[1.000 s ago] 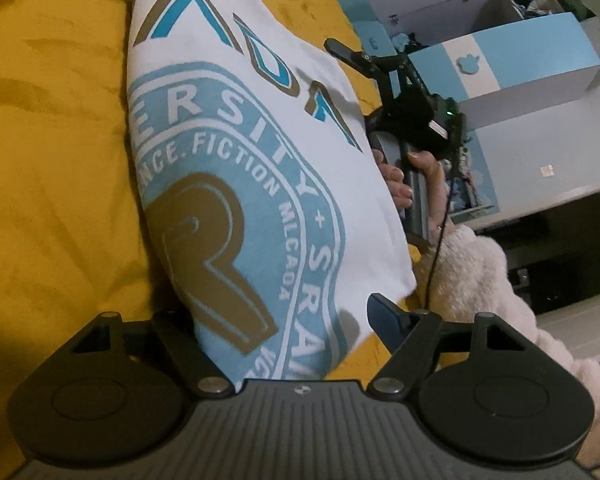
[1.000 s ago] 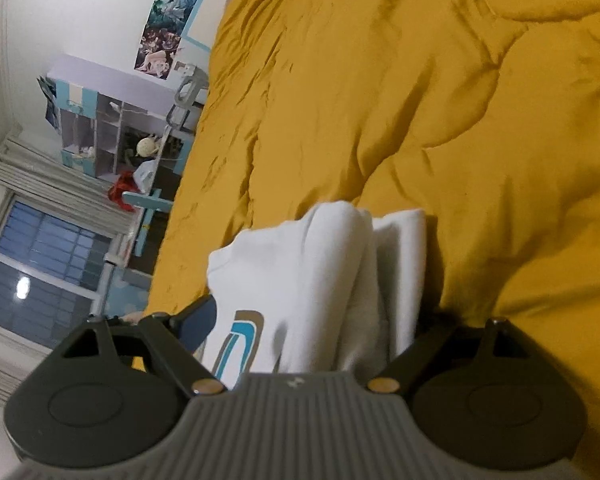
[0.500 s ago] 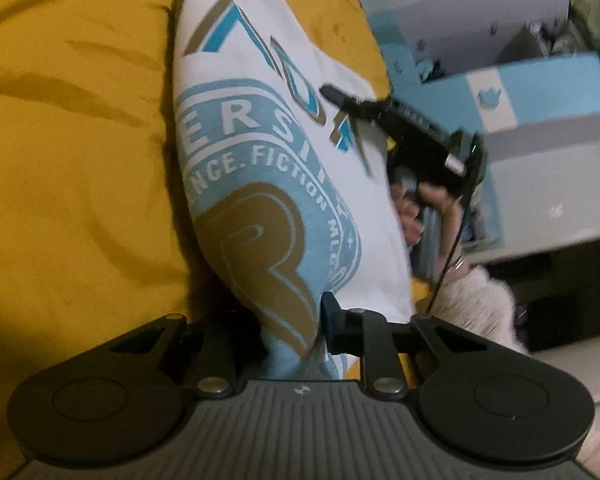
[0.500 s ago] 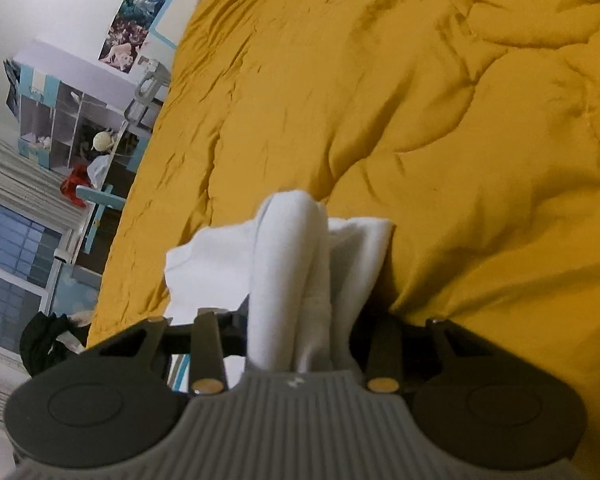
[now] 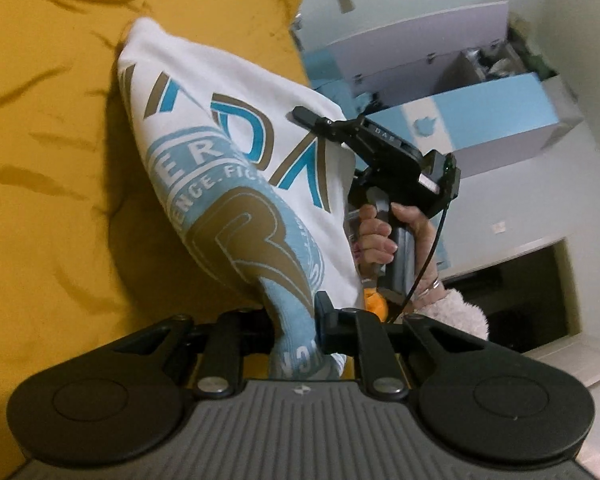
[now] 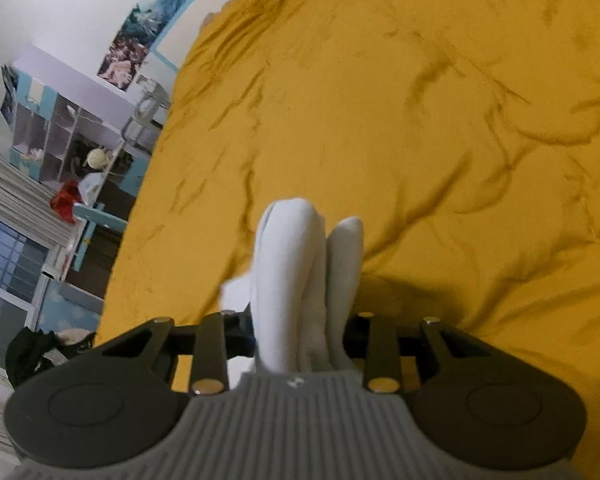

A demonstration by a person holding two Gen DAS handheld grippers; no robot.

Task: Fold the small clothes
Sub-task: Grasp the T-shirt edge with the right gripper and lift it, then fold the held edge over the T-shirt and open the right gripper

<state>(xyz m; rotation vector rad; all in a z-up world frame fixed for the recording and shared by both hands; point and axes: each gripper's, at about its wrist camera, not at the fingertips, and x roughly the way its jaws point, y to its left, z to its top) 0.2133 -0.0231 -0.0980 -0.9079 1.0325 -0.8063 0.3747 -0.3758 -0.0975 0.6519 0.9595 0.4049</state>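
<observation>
A small white T-shirt (image 5: 236, 168) with a blue and gold print hangs lifted above a mustard-yellow quilt (image 5: 52, 160). My left gripper (image 5: 296, 332) is shut on its lower printed edge. In the left wrist view the right gripper (image 5: 312, 118), held by a hand, grips the shirt's other edge. In the right wrist view my right gripper (image 6: 300, 340) is shut on bunched white folds of the shirt (image 6: 296, 272), which stand up between the jaws over the quilt (image 6: 420, 120).
The quilt covers a bed. Past its edge stand a blue and lilac cabinet (image 5: 472, 120), shelves with clutter (image 6: 60, 136), a window (image 6: 4, 264) and posters on the wall (image 6: 148, 32).
Both grippers have closed on the shirt's edges and lifted it off the quilt. The cloth is now bunched and pulled taut between them.
</observation>
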